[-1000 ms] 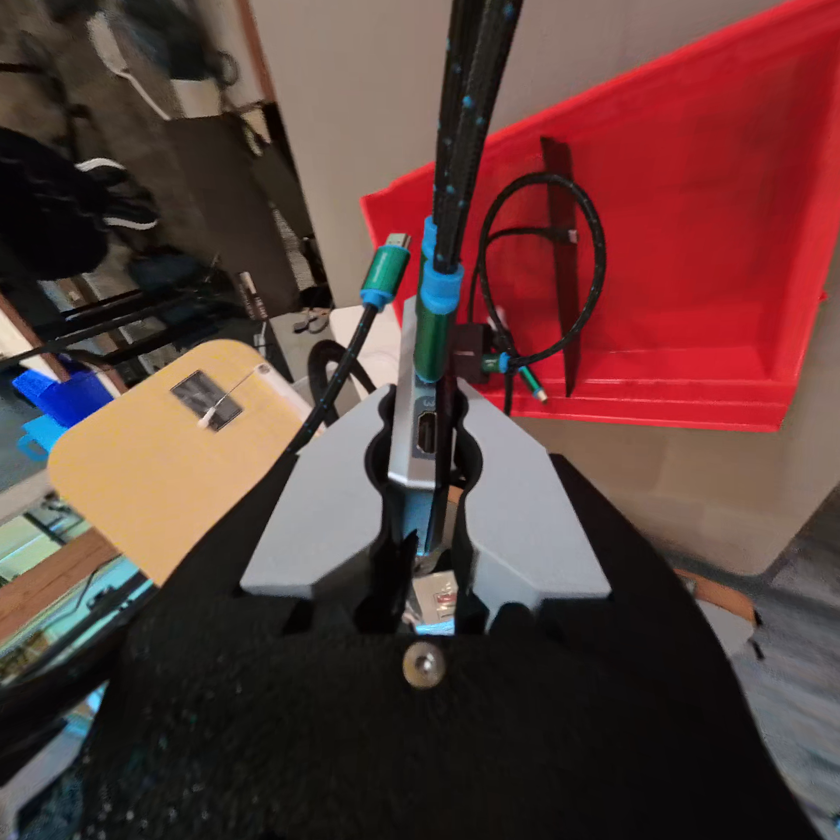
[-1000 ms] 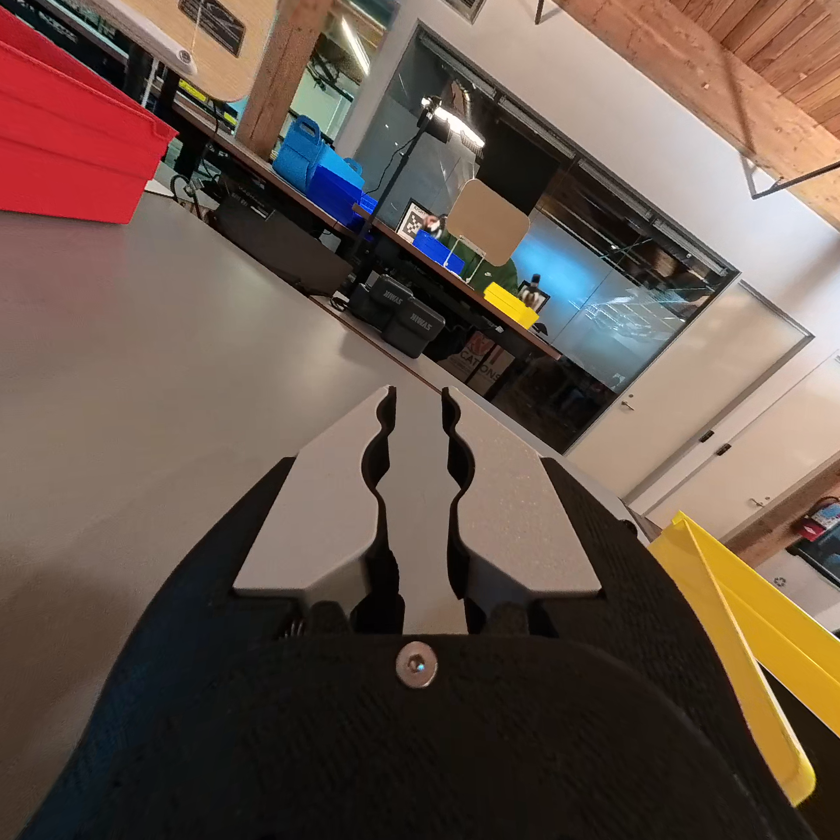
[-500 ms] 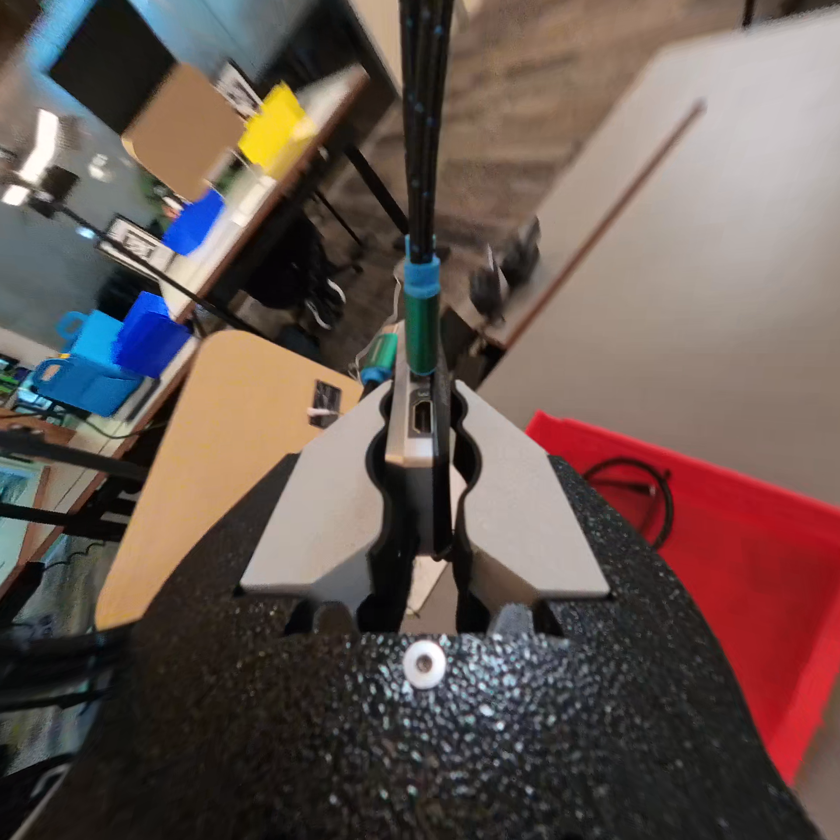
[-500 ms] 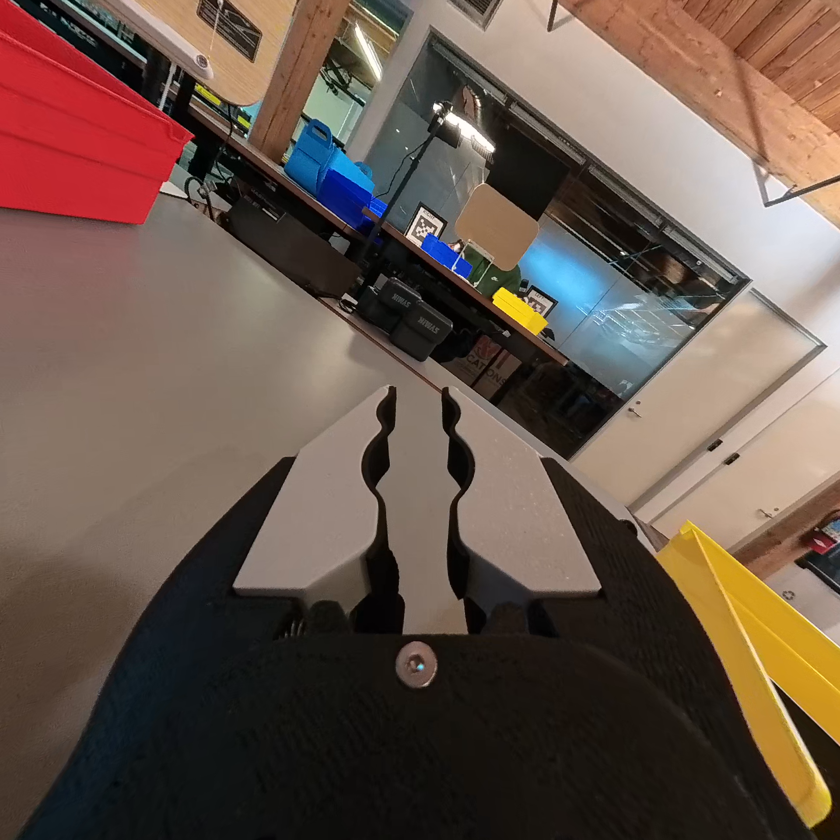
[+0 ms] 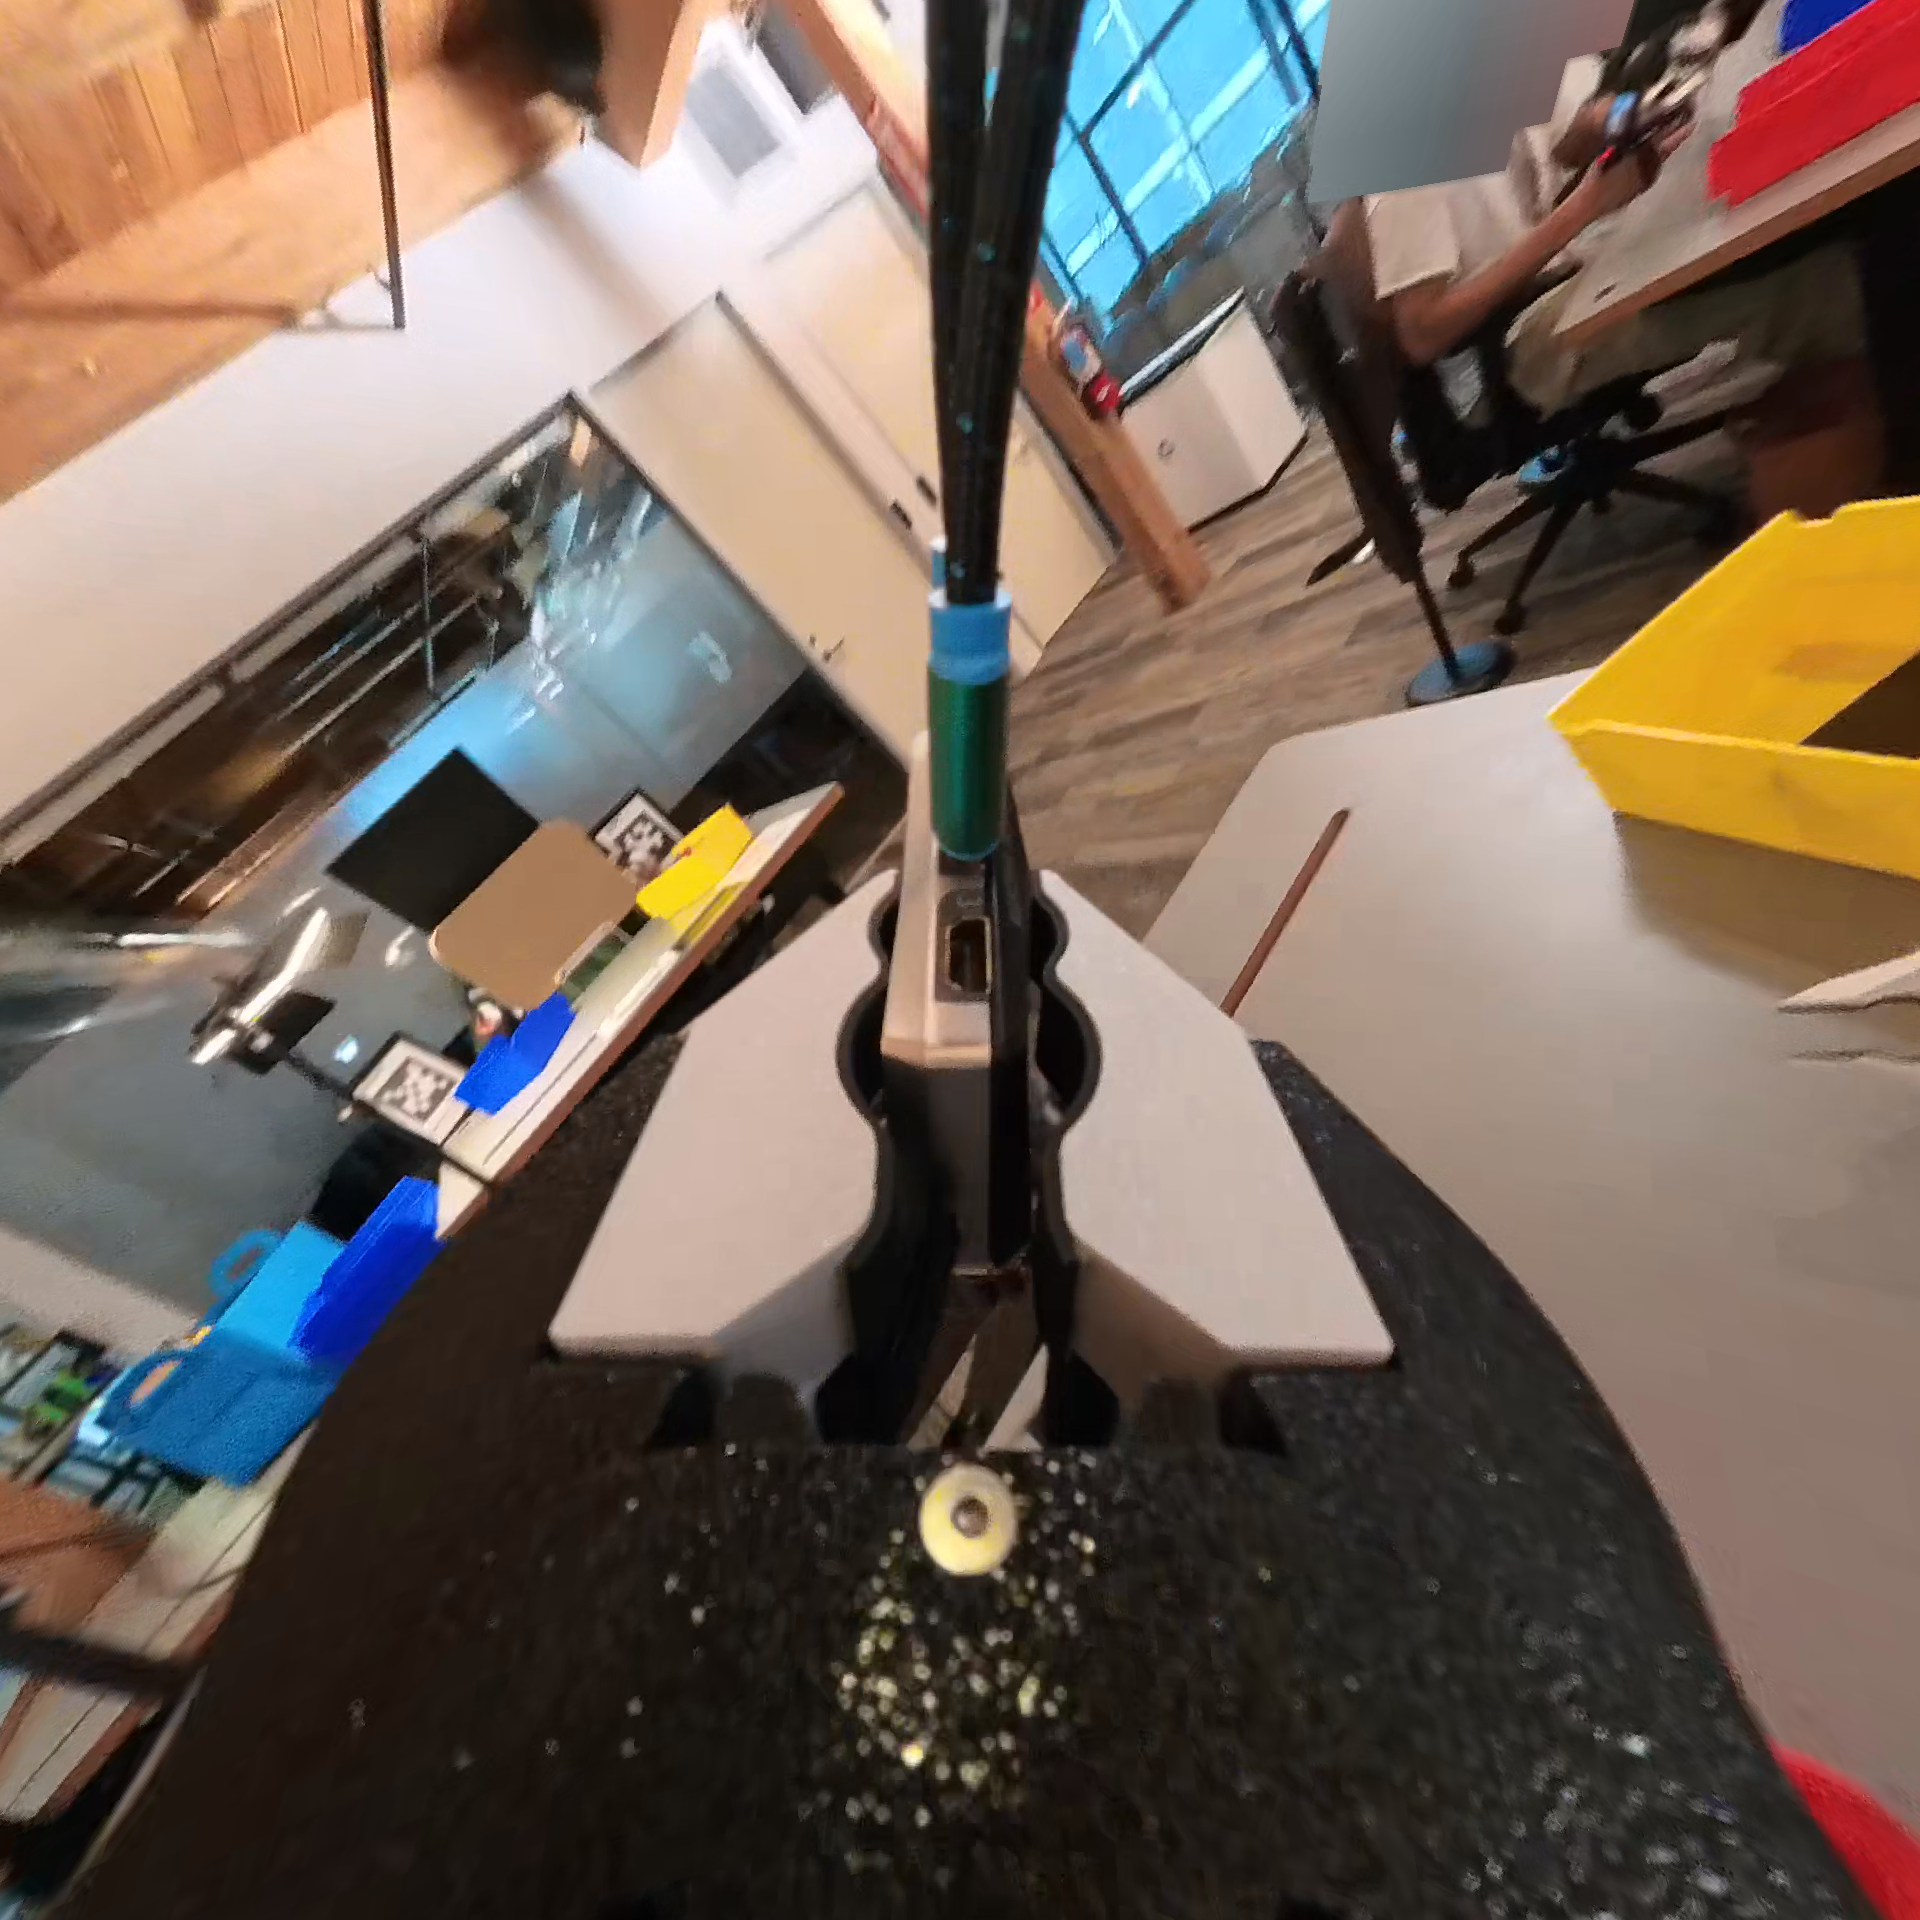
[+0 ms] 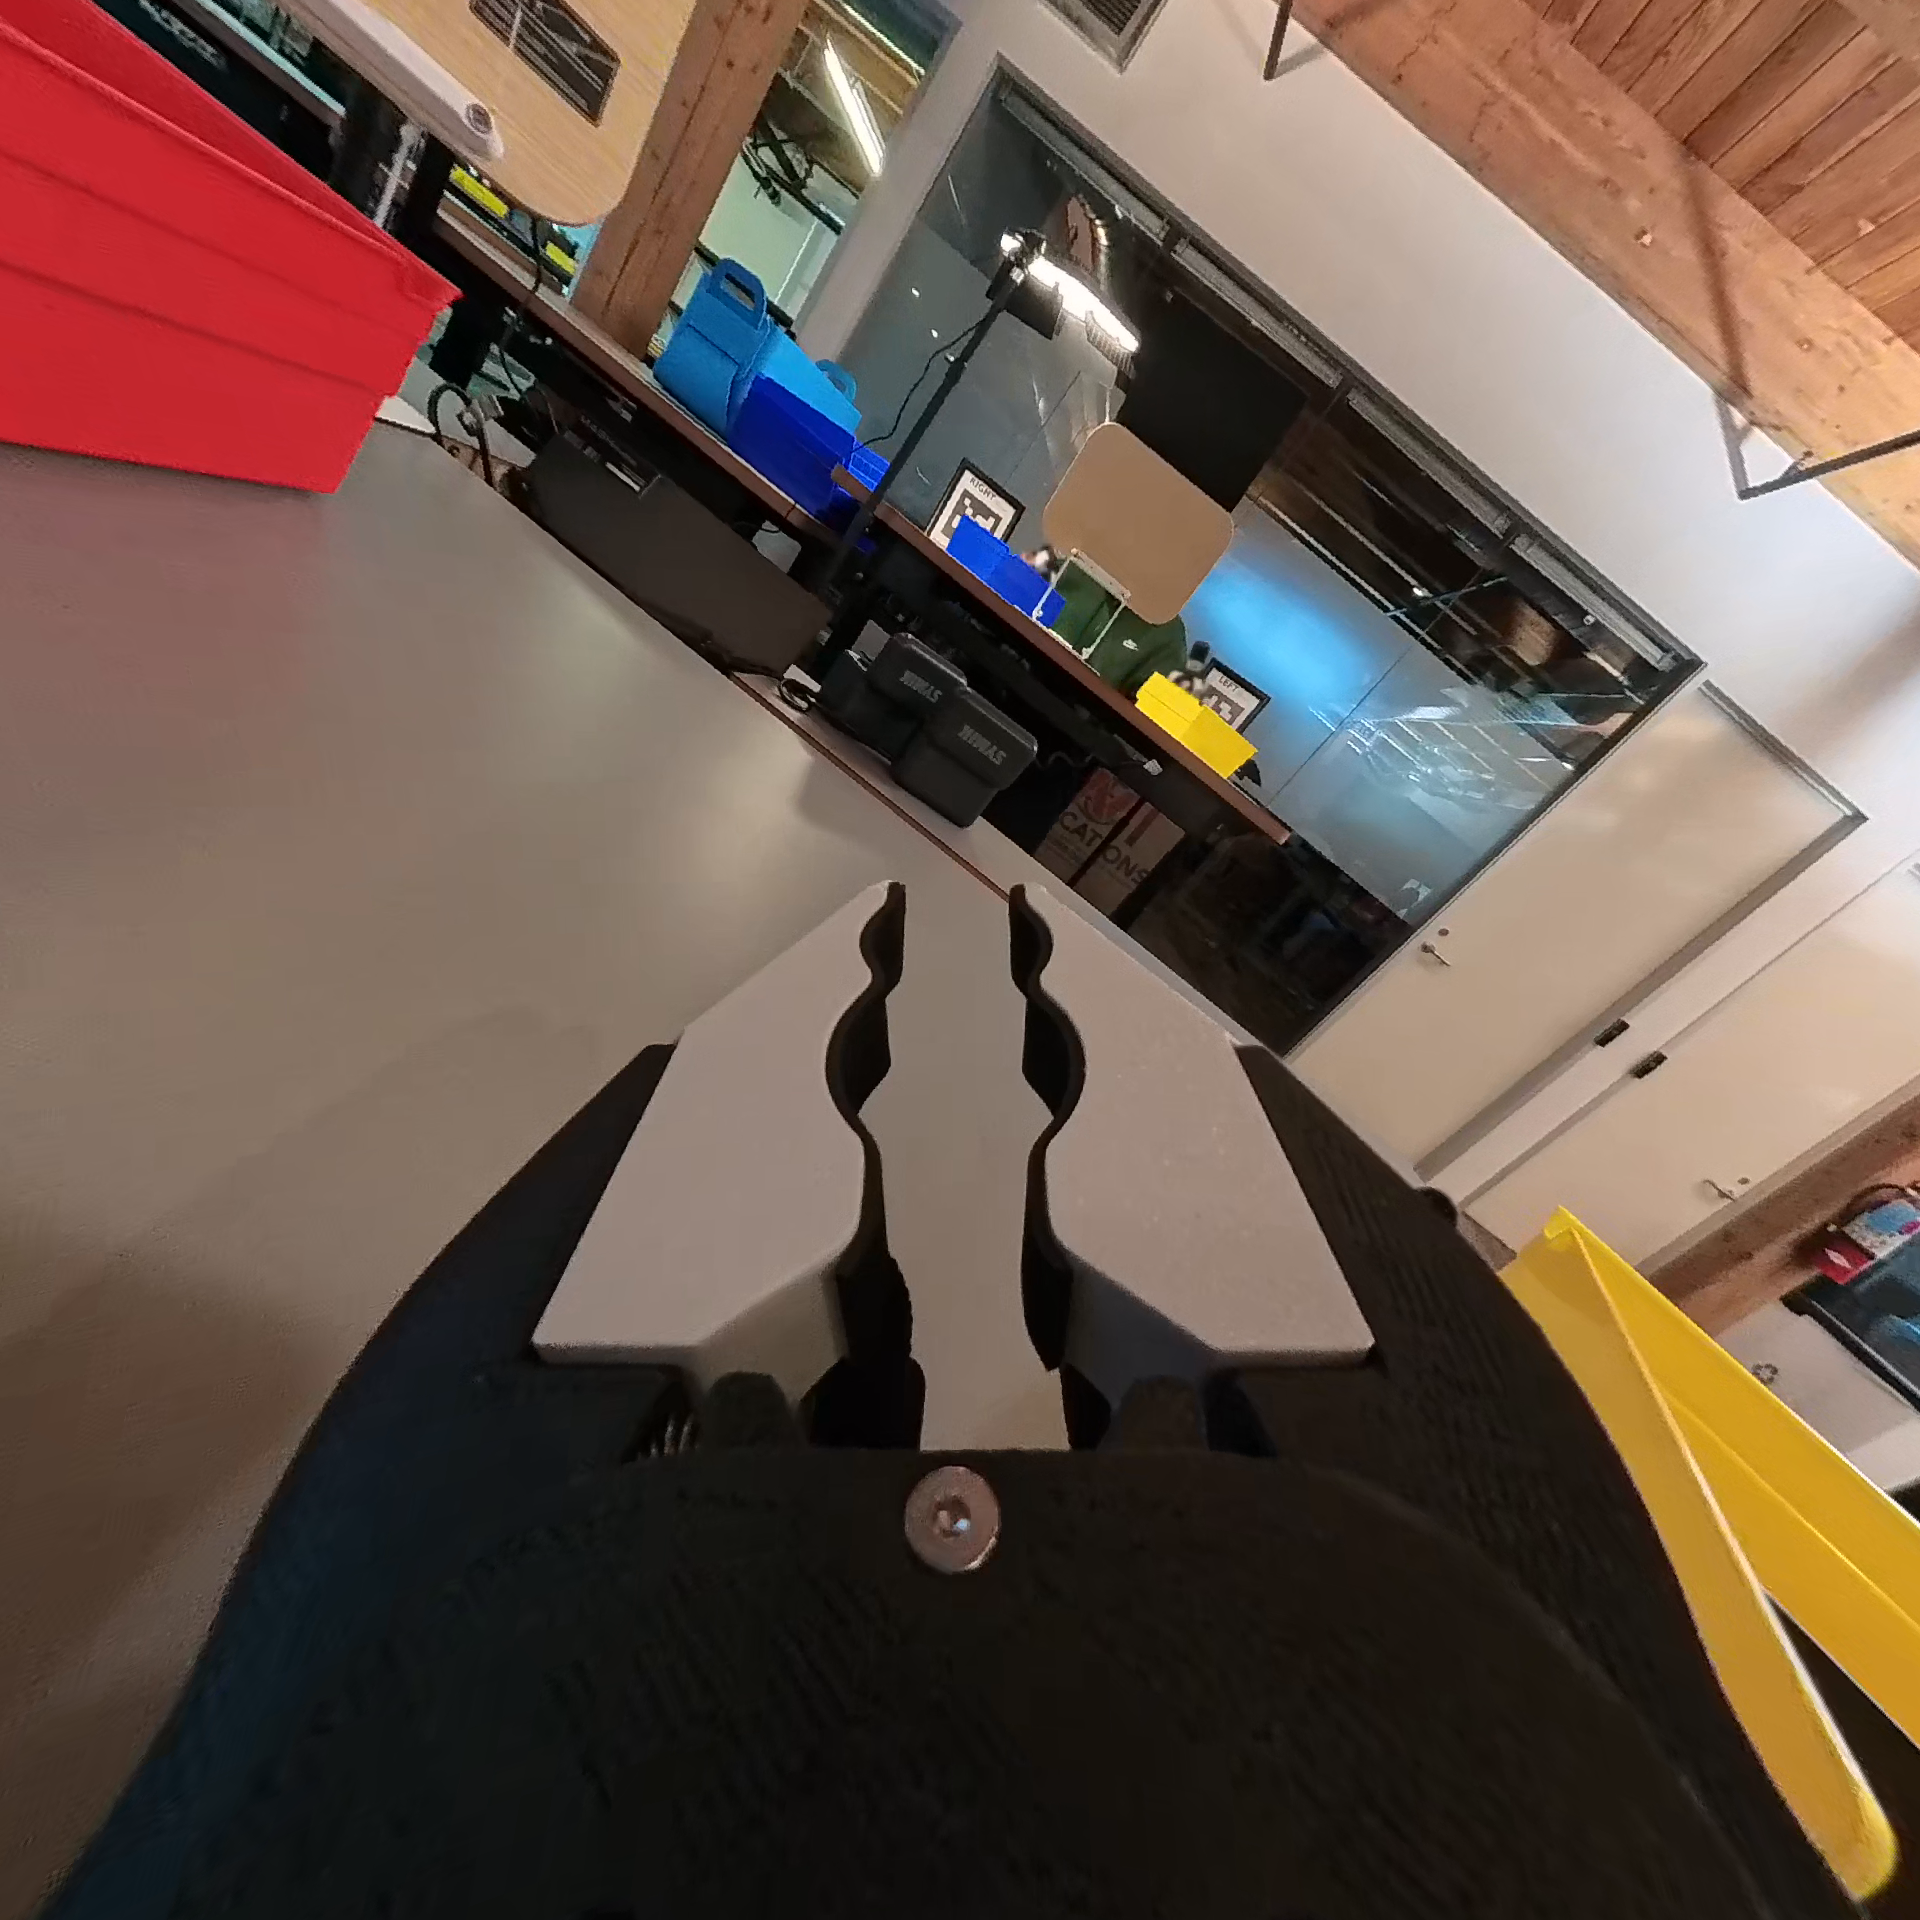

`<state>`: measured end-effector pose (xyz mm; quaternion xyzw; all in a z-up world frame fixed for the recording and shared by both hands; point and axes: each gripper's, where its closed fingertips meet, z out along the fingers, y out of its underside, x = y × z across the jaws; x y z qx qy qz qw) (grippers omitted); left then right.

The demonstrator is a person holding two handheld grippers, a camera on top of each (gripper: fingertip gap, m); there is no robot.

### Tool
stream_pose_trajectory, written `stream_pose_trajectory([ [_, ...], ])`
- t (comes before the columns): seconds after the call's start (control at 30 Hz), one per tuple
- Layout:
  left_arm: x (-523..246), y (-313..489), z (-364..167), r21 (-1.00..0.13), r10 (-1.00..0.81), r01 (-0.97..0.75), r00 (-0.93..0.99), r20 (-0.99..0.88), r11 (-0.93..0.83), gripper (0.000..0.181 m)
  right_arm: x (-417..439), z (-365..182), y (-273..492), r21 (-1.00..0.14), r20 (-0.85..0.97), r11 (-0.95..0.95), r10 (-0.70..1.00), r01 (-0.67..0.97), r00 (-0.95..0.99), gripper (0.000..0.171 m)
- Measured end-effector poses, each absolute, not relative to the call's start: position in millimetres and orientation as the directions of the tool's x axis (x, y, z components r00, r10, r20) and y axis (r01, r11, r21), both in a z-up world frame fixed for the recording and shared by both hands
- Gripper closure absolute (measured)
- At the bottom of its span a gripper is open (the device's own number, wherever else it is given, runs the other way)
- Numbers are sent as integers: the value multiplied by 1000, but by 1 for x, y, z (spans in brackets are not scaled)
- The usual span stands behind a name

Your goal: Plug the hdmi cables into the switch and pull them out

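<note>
Switch [image 5: 940,977], a slim silver-grey box, sits at frame centre in the left wrist view, pinched edge-on between the two grey fingers [image 5: 748,1143] of the left hand-held gripper [image 5: 961,904]. One empty port faces the camera just above the fingertips. HDMI cable plug [image 5: 966,774], green metal barrel with a blue collar, is seated in the switch's top end; its black braided cable [image 5: 977,312] runs straight up and out of the top edge of the frame, with more black cable strands bundled beside it. A dark strip runs down the right side of the switch between the fingers; cannot tell what it is. Switch is held up in the air, with the grey counter [image 5: 1558,1091] at right. Yellow bin [image 5: 1714,727] rests on the counter at upper right.

Right wrist view: right hand-held gripper [image 6: 956,904] at lower centre, fingers slightly spread with a narrow gap, nothing between them, low over the grey counter [image 6: 312,831]. Red bin [image 6: 156,312] at upper left on the counter, yellow bin [image 6: 1714,1507] edge at lower right. Background benches with blue boxes, out of reach.
</note>
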<state>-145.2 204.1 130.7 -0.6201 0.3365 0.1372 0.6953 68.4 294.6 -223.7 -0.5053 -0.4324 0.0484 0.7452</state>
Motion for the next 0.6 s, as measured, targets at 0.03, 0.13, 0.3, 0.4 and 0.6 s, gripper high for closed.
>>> stream_pose_trajectory([
  [0.03,-127,209,118,-773,-234,-596,737,-634,218,161,68,-223,294,-793,598,488,509,364,620,152],
  [0.13,-74,228,76,-790,-280,-534,743,-608,300,162,70,-221,292,-788,602,499,501,361,622,153],
  [0.3,-2,258,6,-819,-297,-406,789,-538,405,162,85,-213,297,-810,562,477,462,342,686,153],
  [0.4,20,276,-36,-807,-201,-398,831,-519,436,162,96,-210,305,-843,507,437,450,314,735,153],
  [0.6,48,298,-115,-621,-12,-637,693,-720,456,163,108,-209,315,-884,431,381,440,272,788,153],
])
